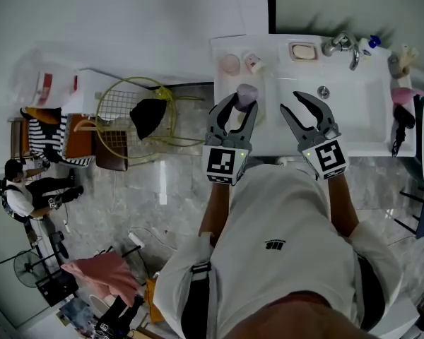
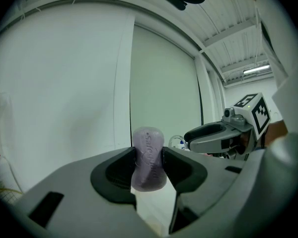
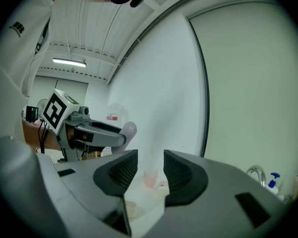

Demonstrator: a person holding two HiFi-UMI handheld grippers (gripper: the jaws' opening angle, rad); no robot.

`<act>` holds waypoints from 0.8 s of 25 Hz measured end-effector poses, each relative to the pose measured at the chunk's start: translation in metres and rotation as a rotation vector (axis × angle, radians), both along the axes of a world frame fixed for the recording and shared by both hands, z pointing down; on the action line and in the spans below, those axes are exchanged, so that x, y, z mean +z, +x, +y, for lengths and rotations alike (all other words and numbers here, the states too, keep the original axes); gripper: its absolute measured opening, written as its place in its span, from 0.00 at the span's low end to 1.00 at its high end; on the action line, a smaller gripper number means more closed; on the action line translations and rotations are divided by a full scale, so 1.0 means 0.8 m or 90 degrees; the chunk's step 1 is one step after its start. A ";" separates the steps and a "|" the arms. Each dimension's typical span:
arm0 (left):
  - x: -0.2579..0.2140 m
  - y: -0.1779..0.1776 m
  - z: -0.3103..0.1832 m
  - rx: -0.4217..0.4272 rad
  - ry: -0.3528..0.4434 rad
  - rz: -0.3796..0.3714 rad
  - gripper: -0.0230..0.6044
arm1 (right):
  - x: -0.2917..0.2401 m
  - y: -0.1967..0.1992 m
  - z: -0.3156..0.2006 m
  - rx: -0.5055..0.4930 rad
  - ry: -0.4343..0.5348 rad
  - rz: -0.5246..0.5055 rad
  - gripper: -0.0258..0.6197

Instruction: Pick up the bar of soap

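A lilac bar of soap (image 1: 247,92) stands on end between the jaws of my left gripper (image 1: 242,104), lifted above the left part of the white sink counter (image 1: 268,136). In the left gripper view the soap (image 2: 148,145) is pinched between both black pads, and the left gripper (image 2: 149,157) is shut on it. My right gripper (image 1: 291,102) hovers over the basin (image 1: 353,104), open and holding nothing. In the right gripper view the right gripper (image 3: 150,168) shows an empty gap between its jaws. The soap (image 3: 129,129) shows there at the left gripper's tip.
A soap dish (image 1: 303,51) holding a pale bar sits at the back of the counter beside the faucet (image 1: 343,46). A pink cup (image 1: 230,63) and a small item (image 1: 253,62) stand back left. A wire chair (image 1: 131,122) and a seated person (image 1: 28,189) are at left.
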State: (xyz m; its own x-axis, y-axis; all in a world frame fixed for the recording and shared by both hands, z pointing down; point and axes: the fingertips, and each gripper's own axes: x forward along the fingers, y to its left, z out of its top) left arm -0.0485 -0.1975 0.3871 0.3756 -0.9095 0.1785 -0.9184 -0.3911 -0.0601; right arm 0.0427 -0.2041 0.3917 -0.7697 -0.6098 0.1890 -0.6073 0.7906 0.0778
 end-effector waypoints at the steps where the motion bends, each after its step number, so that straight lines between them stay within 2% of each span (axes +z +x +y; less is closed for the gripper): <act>1: -0.003 0.001 0.001 0.001 0.003 0.000 0.33 | -0.004 0.001 0.001 -0.001 0.010 -0.004 0.32; 6: -0.013 0.005 0.003 0.006 0.017 0.002 0.33 | -0.012 0.007 0.003 0.015 0.014 -0.013 0.32; 10: -0.016 0.005 0.003 0.013 0.022 0.002 0.33 | -0.018 0.006 0.002 0.004 0.062 -0.002 0.31; 14: -0.013 0.007 0.002 0.018 0.019 0.003 0.33 | -0.012 0.010 0.002 0.031 0.017 -0.011 0.31; 20: -0.008 0.010 0.003 0.027 0.014 0.005 0.33 | -0.009 0.012 0.003 0.038 0.023 -0.010 0.31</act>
